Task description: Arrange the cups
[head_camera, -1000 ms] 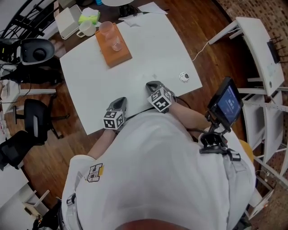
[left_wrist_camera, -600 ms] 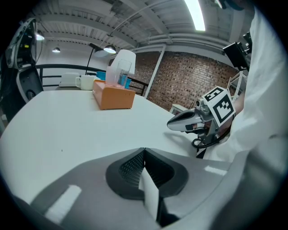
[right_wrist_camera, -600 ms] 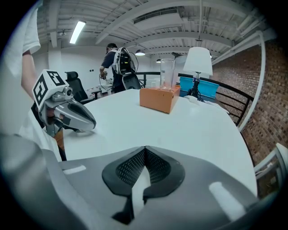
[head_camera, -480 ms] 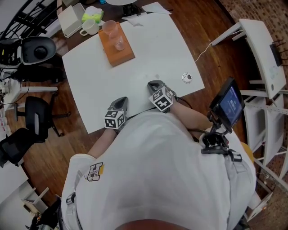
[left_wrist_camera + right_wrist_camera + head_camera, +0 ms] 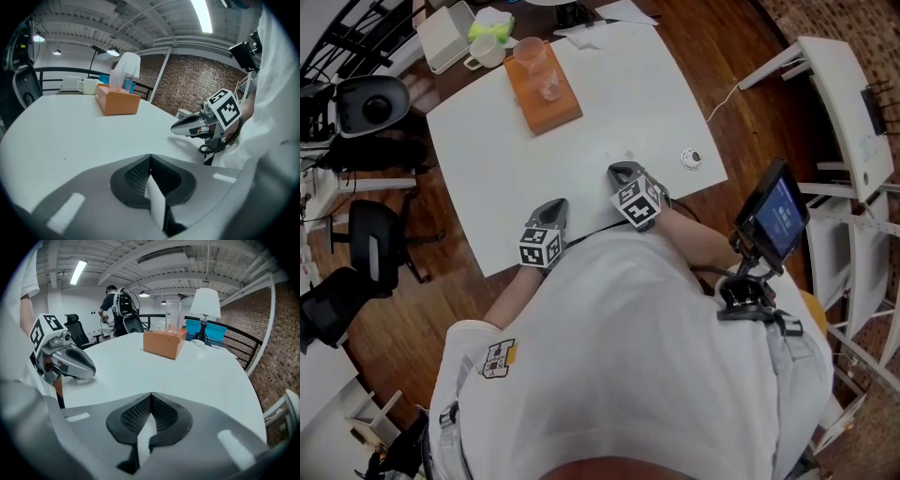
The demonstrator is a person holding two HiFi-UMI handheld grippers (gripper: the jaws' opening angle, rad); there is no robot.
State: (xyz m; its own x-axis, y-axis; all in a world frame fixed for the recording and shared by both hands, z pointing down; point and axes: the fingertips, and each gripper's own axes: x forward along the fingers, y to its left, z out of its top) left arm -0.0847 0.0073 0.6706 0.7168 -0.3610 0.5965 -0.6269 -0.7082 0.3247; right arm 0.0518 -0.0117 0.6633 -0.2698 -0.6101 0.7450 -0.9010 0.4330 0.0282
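Both pressed together, empty, left claw and right claw tilt down at the table edge.

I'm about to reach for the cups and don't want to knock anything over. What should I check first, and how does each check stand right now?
1. Nothing in the left claw: ok, shut and empty.
2. Nothing in the right claw: ok, shut and empty.
3. Jaws apart, ready for a grasp: not ok, both pairs are together.
4. The tall cup and small glass upright on the orange box: ok.
5. Bare table between claws and box: ok; the small round object lies off to the right.
6. Cups empty: cannot tell.
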